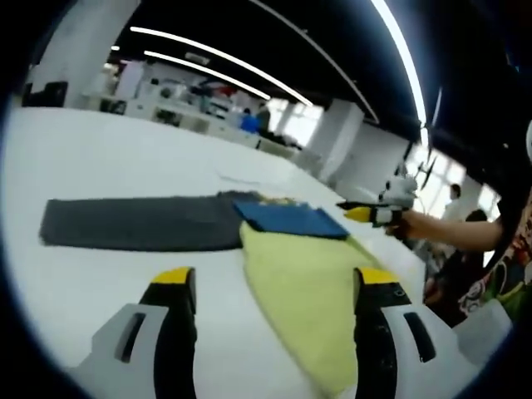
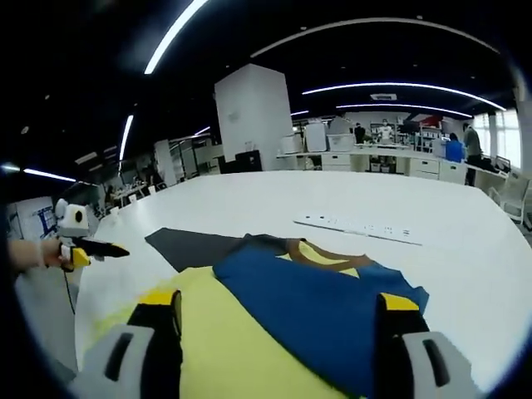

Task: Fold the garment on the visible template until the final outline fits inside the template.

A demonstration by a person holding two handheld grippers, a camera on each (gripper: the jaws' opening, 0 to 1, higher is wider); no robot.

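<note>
Two grippers hover above the white table (image 1: 91, 166), jaws spread wide and holding nothing. From the left gripper (image 1: 274, 287), a dark template (image 1: 137, 223) lies at left, then the garment: its yellow part (image 1: 303, 287) beside a blue part (image 1: 291, 220). The right gripper (image 2: 278, 312) hangs over that blue cloth. Best, I judge, to pinch both corners evenly, then fold toward the template.

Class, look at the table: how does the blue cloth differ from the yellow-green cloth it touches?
The blue cloth is dark blue; the yellow-green cloth is pale. The blue cloth lies on top, overlapping the yellow-green cloth's far end, while the yellow-green one lies beneath, running toward the left gripper. In the left gripper view the blue cloth shows less area. Both lie flat on the white table.
</note>
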